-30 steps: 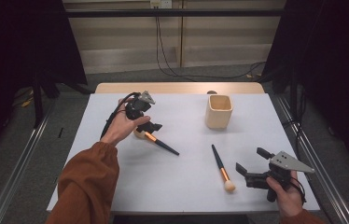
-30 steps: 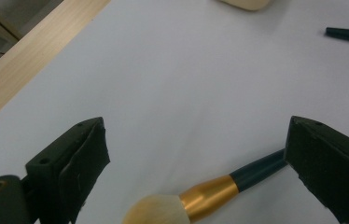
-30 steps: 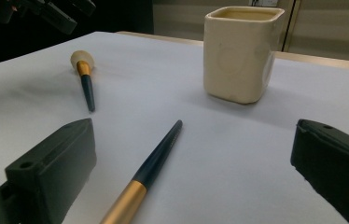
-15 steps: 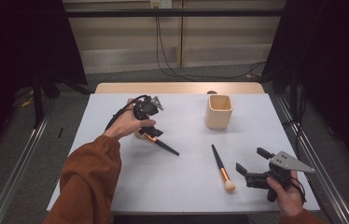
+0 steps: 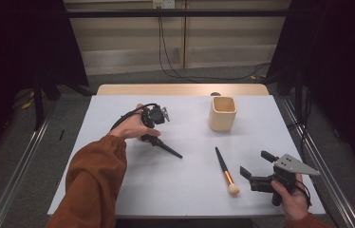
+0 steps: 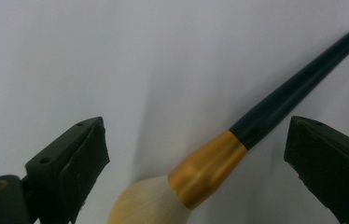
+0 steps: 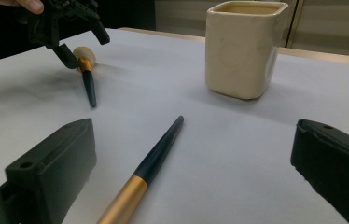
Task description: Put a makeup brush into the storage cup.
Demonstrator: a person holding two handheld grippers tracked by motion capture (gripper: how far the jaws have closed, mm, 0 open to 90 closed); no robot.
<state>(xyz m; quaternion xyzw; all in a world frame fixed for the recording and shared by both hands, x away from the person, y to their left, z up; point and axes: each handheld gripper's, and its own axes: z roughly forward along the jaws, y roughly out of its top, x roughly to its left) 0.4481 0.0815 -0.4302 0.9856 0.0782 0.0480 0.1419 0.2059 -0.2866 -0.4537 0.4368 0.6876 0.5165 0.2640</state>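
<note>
Left of centre in the high view, a makeup brush [image 5: 166, 148] lies on the white worktop [image 5: 190, 190], its long axis diagonal, dark handle pointing lower right. The left gripper [image 5: 153, 124] hangs over its bristle end, jaws wide and straddling it. A second brush [image 5: 226, 166] lies right of centre, bristles toward the bottom edge, just beside the wide-open right gripper [image 5: 257, 167]. A cream cup [image 5: 222, 113] stands above it.

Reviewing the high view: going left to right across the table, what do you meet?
Left gripper over one makeup brush → second makeup brush lying alone → cream cup, farther back → right gripper, fingers apart.
</note>
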